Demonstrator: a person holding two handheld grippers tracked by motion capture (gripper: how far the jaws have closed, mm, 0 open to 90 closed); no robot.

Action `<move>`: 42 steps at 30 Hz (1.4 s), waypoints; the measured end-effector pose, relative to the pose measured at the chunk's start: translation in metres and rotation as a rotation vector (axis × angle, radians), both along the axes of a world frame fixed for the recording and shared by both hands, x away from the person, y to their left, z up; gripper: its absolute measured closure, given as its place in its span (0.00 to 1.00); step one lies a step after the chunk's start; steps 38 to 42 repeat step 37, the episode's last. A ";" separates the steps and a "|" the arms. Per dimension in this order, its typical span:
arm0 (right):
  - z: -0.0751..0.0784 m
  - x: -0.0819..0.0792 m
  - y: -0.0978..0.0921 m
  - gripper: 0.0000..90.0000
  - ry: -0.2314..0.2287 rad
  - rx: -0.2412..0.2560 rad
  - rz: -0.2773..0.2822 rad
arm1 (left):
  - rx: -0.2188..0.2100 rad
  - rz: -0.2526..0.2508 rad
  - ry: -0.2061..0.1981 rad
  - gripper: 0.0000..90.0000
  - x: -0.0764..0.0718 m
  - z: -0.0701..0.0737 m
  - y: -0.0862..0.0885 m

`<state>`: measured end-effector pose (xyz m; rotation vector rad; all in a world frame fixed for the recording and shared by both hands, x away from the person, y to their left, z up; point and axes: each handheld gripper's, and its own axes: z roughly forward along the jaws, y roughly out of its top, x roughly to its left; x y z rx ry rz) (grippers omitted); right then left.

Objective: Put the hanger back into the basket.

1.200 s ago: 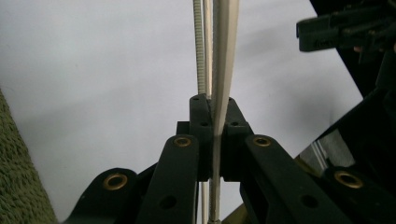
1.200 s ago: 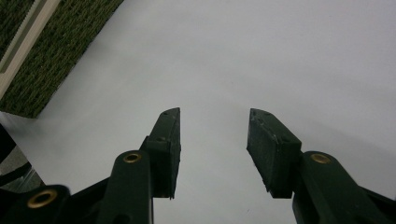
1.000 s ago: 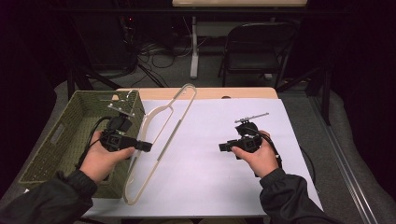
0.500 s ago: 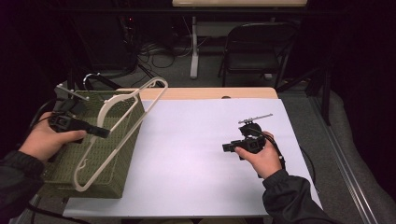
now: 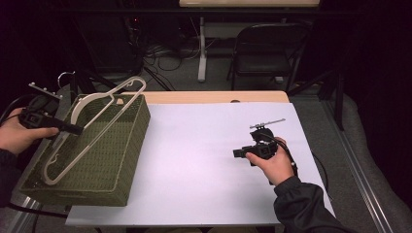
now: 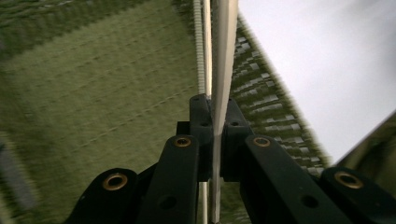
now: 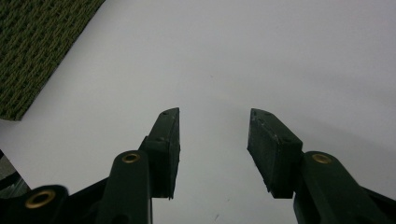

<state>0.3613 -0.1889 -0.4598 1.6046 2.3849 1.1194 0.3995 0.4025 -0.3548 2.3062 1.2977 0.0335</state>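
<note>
The left hand-held gripper (image 5: 73, 129) was clamped on the white hanger (image 5: 97, 127), held tilted over the green basket (image 5: 127, 160); lowering and releasing seemingly came next; the right hand-held gripper (image 5: 236, 153) rested agape, empty, over the table (image 5: 194, 145).

Left gripper (image 5: 73, 129) jaws clamped together; right gripper (image 5: 236, 153) jaws apart.

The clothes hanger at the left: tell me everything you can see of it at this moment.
The clothes hanger is a cream-white, plastic-looking triangle of thin bars with a curved shoulder end and a small hook at its lower end. It lies slanted across the open top of the green woven basket, its upper corner sticking up past the basket's far rim. The left tongs are shut on one bar; the left gripper view shows that bar pinched between the two black jaws, above the basket's inside.
</note>
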 end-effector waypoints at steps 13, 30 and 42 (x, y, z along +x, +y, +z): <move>-0.001 -0.001 -0.004 0.60 -0.002 0.009 -0.015 | 0.098 -0.041 -0.012 0.97 -0.002 -0.021 0.016; 0.001 -0.002 -0.004 0.60 -0.009 0.009 -0.013 | 0.192 -0.113 -0.025 0.67 -0.020 -0.074 -0.005; -0.001 -0.007 -0.008 0.56 -0.037 -0.011 -0.012 | 0.130 -0.100 -0.086 0.51 -0.036 -0.056 -0.007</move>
